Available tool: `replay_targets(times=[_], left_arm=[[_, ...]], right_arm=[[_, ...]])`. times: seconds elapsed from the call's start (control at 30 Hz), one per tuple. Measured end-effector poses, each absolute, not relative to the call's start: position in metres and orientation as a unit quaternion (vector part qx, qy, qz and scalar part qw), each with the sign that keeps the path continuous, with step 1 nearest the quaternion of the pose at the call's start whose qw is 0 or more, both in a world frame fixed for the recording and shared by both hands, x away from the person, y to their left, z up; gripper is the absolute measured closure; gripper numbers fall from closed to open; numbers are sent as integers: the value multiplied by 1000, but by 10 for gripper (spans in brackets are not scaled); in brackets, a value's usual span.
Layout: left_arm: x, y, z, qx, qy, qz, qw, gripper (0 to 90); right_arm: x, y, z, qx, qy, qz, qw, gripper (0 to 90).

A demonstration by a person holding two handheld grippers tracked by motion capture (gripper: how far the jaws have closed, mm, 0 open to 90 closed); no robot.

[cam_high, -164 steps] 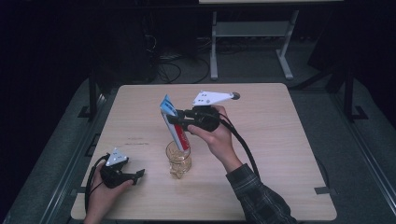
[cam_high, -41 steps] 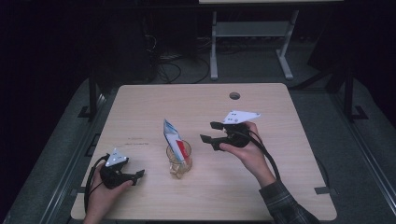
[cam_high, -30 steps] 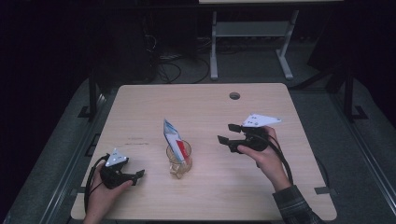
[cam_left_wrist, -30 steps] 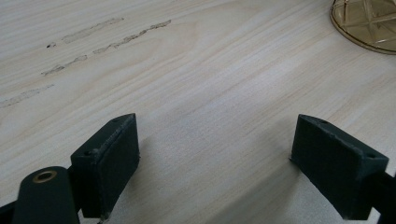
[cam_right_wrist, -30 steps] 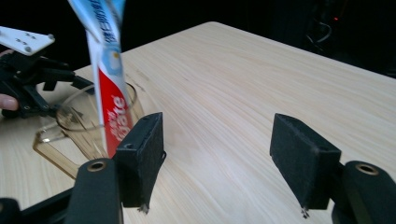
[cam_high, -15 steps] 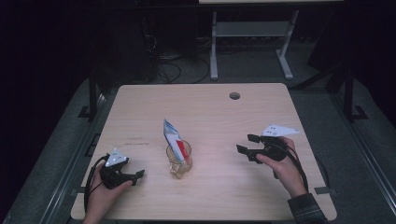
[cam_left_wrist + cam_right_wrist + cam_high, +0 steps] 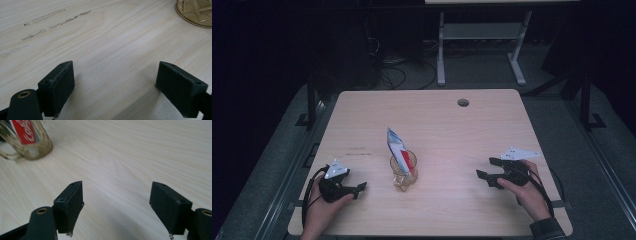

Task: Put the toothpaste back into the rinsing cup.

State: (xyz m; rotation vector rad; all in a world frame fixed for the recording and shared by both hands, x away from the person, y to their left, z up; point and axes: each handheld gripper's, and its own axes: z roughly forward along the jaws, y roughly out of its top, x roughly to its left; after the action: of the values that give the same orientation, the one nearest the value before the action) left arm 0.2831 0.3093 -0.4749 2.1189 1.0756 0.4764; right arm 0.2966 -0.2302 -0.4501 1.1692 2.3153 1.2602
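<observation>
Pale matt wood-grain table (image 7: 452,130), faintly scuffed; clear amber cut-pattern glass (image 7: 403,171) holding a glossy printed packet (image 7: 397,147); matt black plastic pads (image 7: 72,202) on the right gripper (image 7: 486,170).

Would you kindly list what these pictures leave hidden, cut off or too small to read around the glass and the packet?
- Glass: left gripper view, base alone; top edge cuts the rest.
- Packet: right gripper view, red label cropped by the top edge, wording incomplete.
- Packet: high view, print too small to read; lower end blurred behind the glass wall.
</observation>
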Motion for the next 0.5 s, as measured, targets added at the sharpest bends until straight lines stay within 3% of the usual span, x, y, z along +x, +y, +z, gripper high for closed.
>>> replay_targets(times=[0.5], left_arm=[[283,309,-475,819,416,183,351,143]], right_arm=[[277,-258,-469,419,816,361,169,220]])
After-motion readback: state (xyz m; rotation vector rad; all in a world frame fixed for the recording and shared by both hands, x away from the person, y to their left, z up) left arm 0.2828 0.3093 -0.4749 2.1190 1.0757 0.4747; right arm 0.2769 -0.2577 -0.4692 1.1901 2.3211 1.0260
